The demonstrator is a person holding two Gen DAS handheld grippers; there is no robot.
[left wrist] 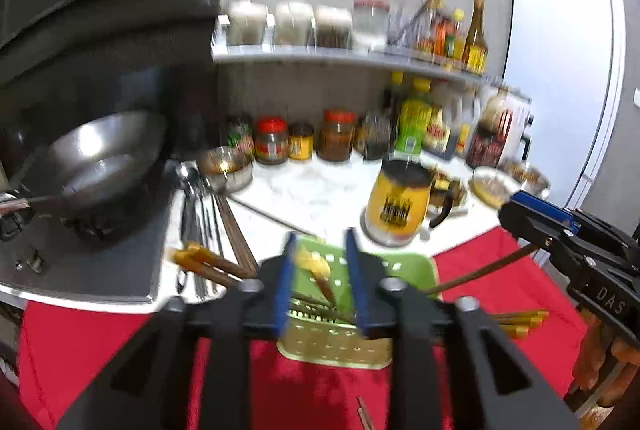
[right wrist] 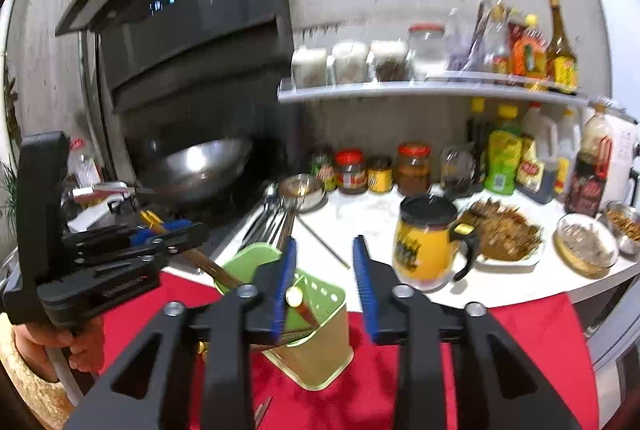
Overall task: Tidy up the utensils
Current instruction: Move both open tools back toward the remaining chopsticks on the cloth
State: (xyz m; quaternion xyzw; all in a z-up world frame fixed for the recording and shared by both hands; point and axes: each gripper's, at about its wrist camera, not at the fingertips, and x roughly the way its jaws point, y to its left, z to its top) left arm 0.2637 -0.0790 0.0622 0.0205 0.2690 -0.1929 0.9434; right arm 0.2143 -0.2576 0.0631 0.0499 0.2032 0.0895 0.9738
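A green perforated utensil holder (left wrist: 336, 310) (right wrist: 316, 318) stands on the red cloth with a few brown chopsticks with yellow ends inside. My left gripper (left wrist: 320, 270) looks down at the holder, and in the right wrist view (right wrist: 160, 230) it is shut on a brown chopstick (right wrist: 208, 262) that slants into the holder. My right gripper (right wrist: 325, 270) is open and empty above the holder, and it shows at the right of the left wrist view (left wrist: 520, 206). A brown chopstick (left wrist: 480, 270) slants between it and the holder. More chopsticks (left wrist: 208, 262) and metal spoons (left wrist: 192, 198) lie on the counter.
A wok (left wrist: 96, 166) sits on the stove at left. A yellow mug (left wrist: 400, 206) stands behind the holder. Jars and bottles (left wrist: 336, 138) line the back wall and the shelf (left wrist: 344, 56). Plates and bowls of food (right wrist: 508, 230) are at right. Chopsticks (left wrist: 520, 322) lie on the red cloth (left wrist: 100, 350).
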